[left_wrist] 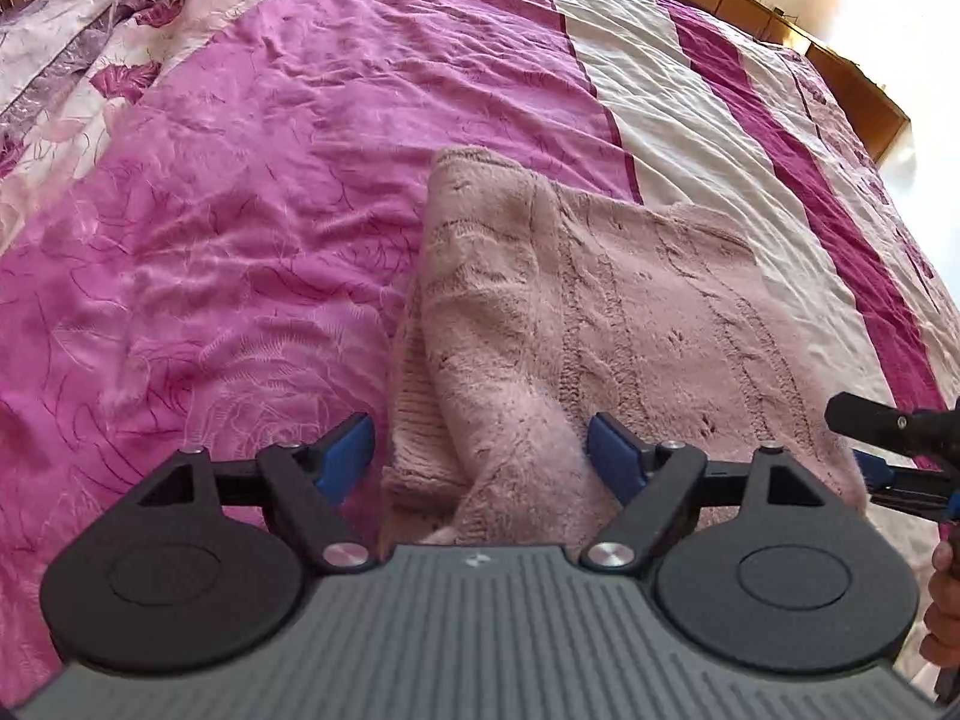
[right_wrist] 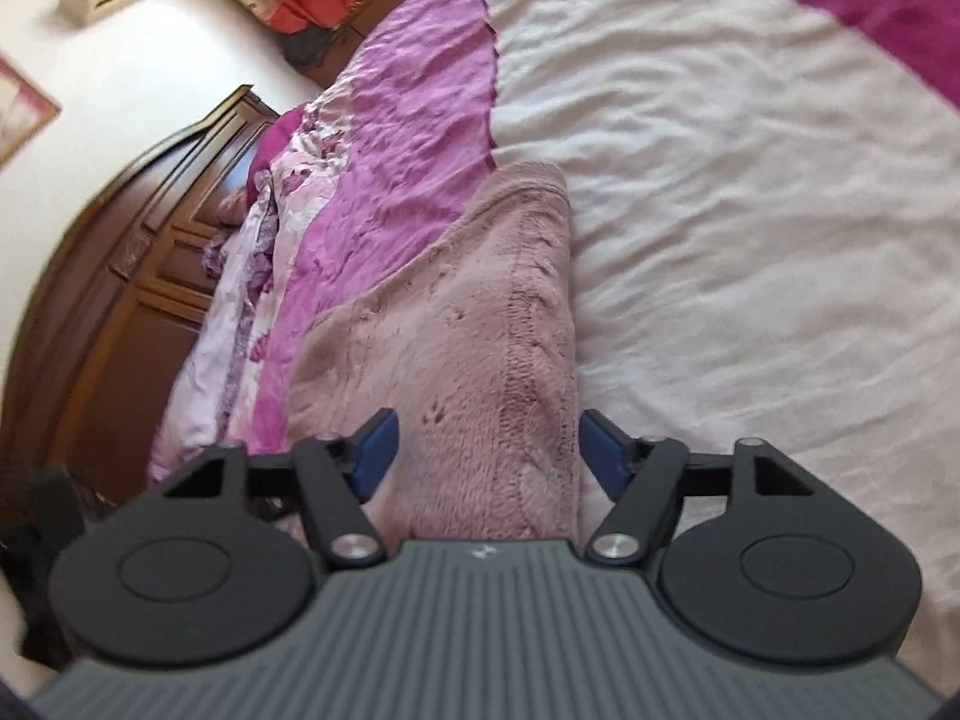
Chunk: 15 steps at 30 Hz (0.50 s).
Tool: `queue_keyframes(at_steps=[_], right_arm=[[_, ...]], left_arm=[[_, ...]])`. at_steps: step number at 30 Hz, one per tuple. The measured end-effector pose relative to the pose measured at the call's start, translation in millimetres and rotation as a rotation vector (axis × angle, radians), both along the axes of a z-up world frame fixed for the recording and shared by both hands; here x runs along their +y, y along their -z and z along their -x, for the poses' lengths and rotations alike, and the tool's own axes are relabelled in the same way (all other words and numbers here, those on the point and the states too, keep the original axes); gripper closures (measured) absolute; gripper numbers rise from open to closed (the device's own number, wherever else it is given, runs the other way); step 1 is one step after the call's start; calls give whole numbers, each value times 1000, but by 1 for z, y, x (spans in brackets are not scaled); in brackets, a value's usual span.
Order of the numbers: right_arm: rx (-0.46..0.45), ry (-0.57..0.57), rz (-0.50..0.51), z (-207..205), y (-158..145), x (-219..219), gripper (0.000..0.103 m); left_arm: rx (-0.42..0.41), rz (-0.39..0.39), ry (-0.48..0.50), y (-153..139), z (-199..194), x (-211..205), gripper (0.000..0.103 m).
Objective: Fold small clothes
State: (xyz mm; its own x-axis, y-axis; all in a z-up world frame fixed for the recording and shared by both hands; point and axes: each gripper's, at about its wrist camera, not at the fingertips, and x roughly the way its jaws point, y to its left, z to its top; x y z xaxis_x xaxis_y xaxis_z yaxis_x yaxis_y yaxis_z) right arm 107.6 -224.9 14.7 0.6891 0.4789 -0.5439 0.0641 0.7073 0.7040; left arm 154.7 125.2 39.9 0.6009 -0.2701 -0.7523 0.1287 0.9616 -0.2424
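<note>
Left gripper first: we see its 2 blue pads spread wide, gripping nothing, with the near folded edge of the pink knit garment lying under the gap. Garment rests on the bedspread, straddling the magenta panel and the cream stripe. At far right we note the right gripper at the garment's near right corner, a hand behind it. From the right wrist, blurred: right gripper with jaws apart, pads clear of cloth, garment stretching ahead under them. Wooden headboard at left.
</note>
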Motion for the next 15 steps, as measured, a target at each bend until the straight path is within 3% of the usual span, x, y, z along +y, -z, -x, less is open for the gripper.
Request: queue_keyframes(at_steps=[4,8,13,15], right_arm=[[39,-39,-22,-12,13,4,32],[26,-75,-22,-21,23,12,31],[-4,-113,-20,-32,28,18,31],[-11,-120,-26,-36,30,20,31]], left_arm=[[27,48,-24,10,-8,1,11],[12,44,-14,16,-15,-2,6],[43,175,-7,25,-20,5,6],[36,186,23,26,-19,-1,7]])
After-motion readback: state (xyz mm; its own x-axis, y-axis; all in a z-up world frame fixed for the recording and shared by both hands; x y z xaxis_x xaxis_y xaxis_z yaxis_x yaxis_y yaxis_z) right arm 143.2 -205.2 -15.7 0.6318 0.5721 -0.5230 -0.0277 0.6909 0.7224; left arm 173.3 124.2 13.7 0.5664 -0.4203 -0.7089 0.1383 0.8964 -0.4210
